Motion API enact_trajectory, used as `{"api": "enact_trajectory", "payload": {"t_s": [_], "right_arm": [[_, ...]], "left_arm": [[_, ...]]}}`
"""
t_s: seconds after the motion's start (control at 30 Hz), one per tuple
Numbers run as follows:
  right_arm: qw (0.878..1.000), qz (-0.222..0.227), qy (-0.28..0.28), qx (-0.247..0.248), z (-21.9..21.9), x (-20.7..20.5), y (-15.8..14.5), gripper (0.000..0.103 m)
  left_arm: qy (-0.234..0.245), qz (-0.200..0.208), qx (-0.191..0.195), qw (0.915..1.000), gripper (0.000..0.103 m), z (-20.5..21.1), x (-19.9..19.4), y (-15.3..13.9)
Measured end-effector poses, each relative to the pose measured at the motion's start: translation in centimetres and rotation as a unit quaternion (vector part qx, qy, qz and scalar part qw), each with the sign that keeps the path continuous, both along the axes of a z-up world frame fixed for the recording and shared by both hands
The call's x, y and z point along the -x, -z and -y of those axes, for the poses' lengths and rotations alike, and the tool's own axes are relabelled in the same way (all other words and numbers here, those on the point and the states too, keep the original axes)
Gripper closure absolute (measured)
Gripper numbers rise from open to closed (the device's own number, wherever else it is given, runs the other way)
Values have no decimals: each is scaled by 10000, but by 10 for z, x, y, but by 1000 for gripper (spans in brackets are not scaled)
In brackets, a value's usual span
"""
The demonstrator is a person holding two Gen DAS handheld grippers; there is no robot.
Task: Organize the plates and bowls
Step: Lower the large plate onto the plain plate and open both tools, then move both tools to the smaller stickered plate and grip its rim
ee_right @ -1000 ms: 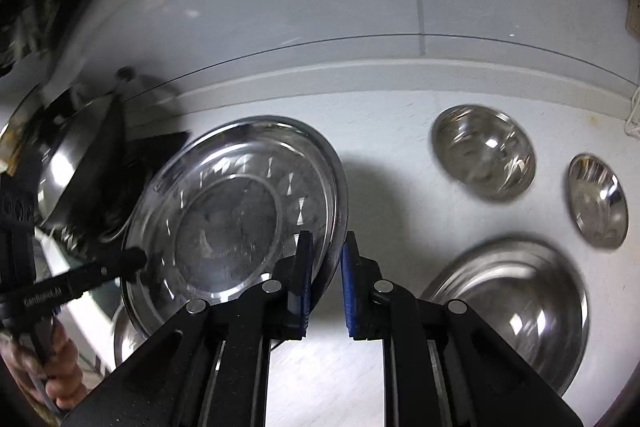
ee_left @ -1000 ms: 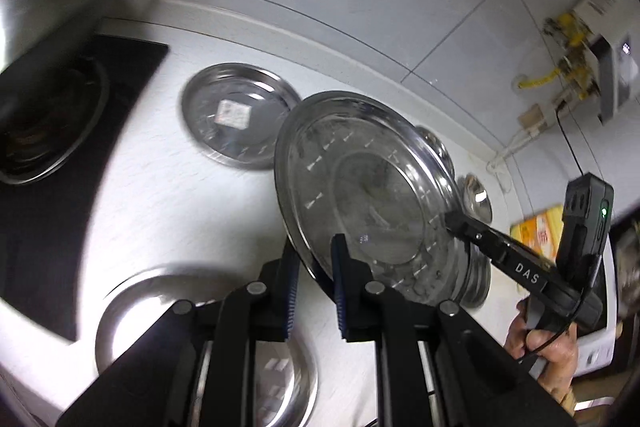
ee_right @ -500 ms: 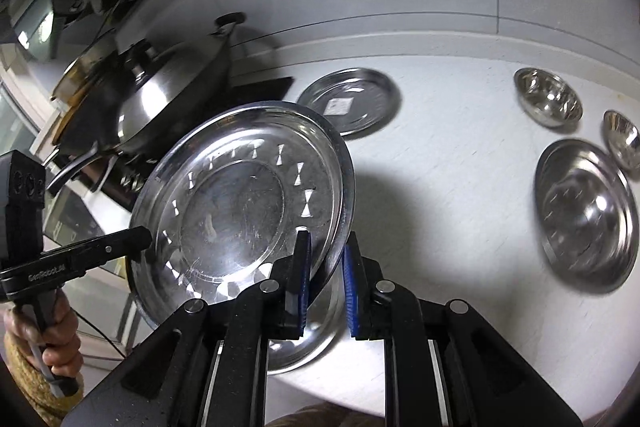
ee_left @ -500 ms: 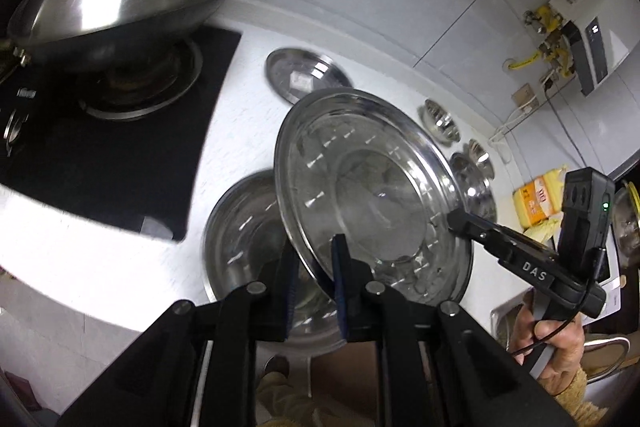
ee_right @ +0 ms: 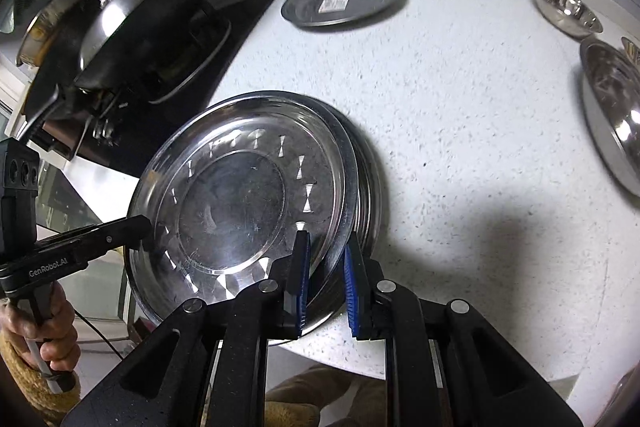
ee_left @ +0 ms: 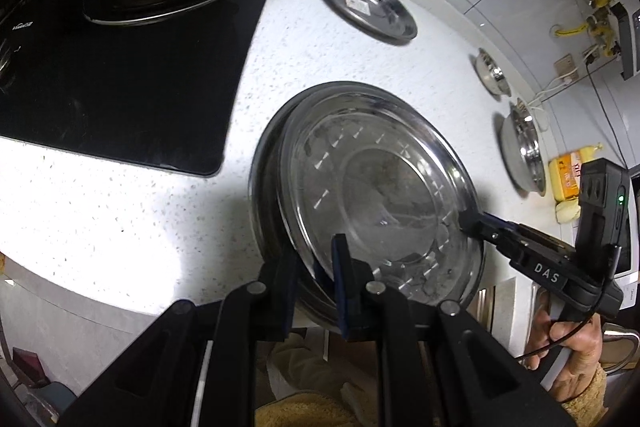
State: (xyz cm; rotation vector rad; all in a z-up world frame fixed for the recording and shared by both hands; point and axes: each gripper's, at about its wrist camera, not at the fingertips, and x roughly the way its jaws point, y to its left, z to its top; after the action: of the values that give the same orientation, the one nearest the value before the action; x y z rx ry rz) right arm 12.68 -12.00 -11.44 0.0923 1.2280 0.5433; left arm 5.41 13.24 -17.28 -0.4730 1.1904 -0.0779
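Note:
A large steel plate [ee_left: 384,195] [ee_right: 240,203] with a faceted ring is held between both grippers, just over a second large plate [ee_left: 266,187] [ee_right: 370,187] on the white counter near its front edge. My left gripper [ee_left: 316,283] pinches the plate's near rim; it shows at the left in the right wrist view [ee_right: 136,227]. My right gripper [ee_right: 326,283] straddles the opposite rim with its jaws slightly spread; it shows at the right in the left wrist view [ee_left: 472,221]. A smaller plate [ee_left: 366,7] [ee_right: 342,1] with a sticker lies at the back.
A black hob [ee_left: 132,67] with a lidded wok [ee_right: 132,27] is to the left. A small bowl [ee_left: 492,71] [ee_right: 566,9] and a bigger bowl [ee_left: 524,155] [ee_right: 612,107] stand to the right. A yellow packet [ee_left: 566,175] lies far right.
Both grippers have lowered the large plate down and toward the counter's front, onto the plate lying there. The right jaws look a little wider than before.

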Motion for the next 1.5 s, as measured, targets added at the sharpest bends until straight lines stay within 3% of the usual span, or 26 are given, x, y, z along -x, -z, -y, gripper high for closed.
{"api": "enact_trajectory", "payload": {"t_s": [0.2,0.4,0.7,0.97,1.17,1.33,1.4,1.43,1.47,1.5], "right_arm": [[10000,-87,0,-8,-4,7,-2,88],[9999,-69,68,75,0,9,-6,85],[9998,101,146,49,3,12,-26,84],[9993,251,294,-3,14,11,-41,51],[9983,341,468,-37,31,-4,-48,40],[9973,533,505,1,41,-26,-58,32],[9972,607,442,20,42,-38,-61,30],[9971,639,422,35,42,-43,-62,28],[9969,675,405,47,42,-49,-63,27],[9968,700,389,56,42,-56,-63,26]], "left_arm": [[36,-58,87,9999,87,-3,-5,0],[55,4,-245,9997,87,-2,-7,-7],[189,227,-365,9989,87,2,-7,-26],[54,217,-291,9993,87,0,-16,-41],[142,343,-53,9993,87,3,-37,-50],[279,585,-485,9967,87,16,-70,-71],[293,596,-628,9958,72,20,-86,-76],[268,592,-698,9954,50,22,-97,-77],[260,598,-730,9952,43,23,-105,-78],[265,586,-793,9948,43,24,-118,-77]]}}
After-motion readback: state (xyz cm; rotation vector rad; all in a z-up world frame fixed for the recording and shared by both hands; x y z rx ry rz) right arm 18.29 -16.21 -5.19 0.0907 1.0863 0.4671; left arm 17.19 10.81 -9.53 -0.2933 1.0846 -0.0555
